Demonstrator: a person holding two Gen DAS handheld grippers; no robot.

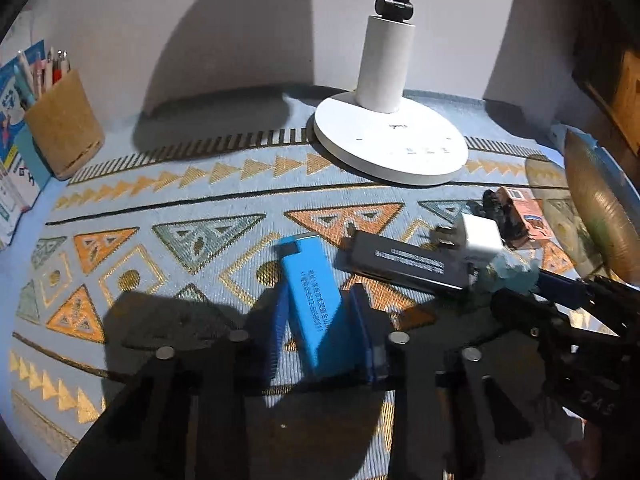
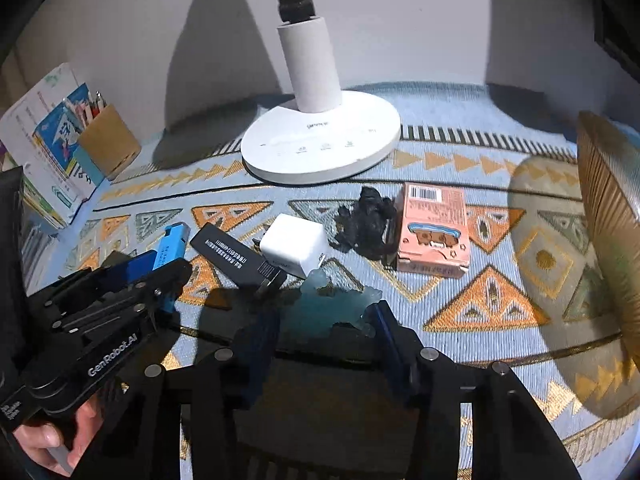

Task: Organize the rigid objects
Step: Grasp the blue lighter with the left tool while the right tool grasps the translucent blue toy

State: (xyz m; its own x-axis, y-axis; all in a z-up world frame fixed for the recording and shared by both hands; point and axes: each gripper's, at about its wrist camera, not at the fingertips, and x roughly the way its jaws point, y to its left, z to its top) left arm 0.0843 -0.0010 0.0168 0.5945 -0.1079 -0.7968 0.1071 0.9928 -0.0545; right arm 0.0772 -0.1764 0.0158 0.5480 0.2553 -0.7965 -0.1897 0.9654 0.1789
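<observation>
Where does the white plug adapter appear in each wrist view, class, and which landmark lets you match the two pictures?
Left wrist view: white plug adapter right of centre, at the dark grey stick.
Right wrist view: white plug adapter at centre, left of the black figurine.
Shared landmark: white lamp base behind it.

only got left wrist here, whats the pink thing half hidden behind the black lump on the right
Observer: It's a pink box lying flat on the cloth, with a barcode at its far end and a cartoon picture on top.
Operator: ok and is the teal thing actually inside the right gripper
Observer: In the right wrist view the teal figure sits between the tips of the right gripper, close to its right finger. I can't tell whether the fingers touch it.
</observation>
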